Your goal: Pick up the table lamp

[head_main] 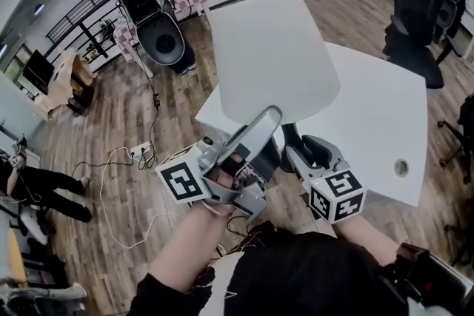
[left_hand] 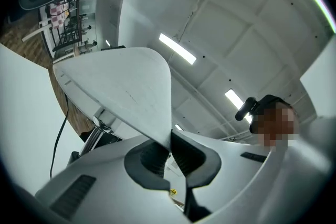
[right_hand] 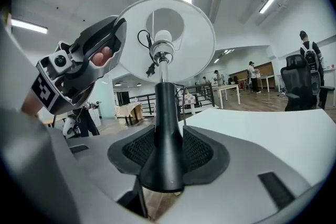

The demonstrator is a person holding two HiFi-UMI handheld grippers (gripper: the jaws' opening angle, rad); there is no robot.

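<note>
One lamp [head_main: 274,59], left gripper [left_hand: 169,148] pinching shade [left_hand: 126,86], right gripper [right_hand: 167,153] gripping stem [right_hand: 165,113]

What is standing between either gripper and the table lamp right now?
Nothing visible does. The left gripper is shut on the lampshade at its rim, and the right gripper is clamped around the black stem below the bulb socket.

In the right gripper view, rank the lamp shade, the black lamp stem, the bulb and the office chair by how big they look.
1. lamp shade
2. black lamp stem, enlarged by sitting right at the camera
3. office chair, far off, so its small look misleads
4. bulb
</note>
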